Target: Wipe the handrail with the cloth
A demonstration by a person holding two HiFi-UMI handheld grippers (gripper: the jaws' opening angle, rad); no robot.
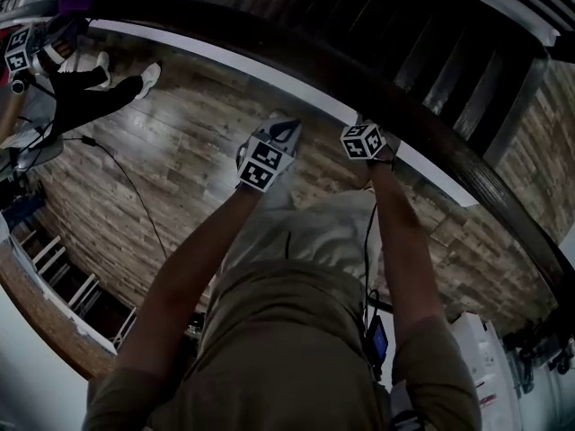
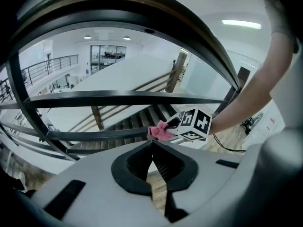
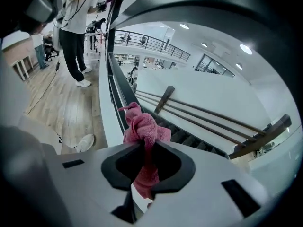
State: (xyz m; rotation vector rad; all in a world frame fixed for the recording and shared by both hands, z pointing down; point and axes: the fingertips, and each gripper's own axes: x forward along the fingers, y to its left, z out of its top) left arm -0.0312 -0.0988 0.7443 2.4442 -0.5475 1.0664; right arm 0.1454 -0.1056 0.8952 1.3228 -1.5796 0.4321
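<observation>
at the near side of the curved handrail [image 1: 225,27], right of middle, the right gripper [image 3: 144,148] is clamped on the bunched pink cloth [image 3: 142,129], which pokes out past the jaw tips toward the railing — contact unclear. left gripper [image 2: 152,144] sits just to its left, jaws together on nothing. step looks like the wipe's start; next move calls for pressing cloth onto the rail and sliding along the curve.

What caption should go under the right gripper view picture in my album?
The right tool grips a bunched pink cloth, with a staircase beyond.
</observation>
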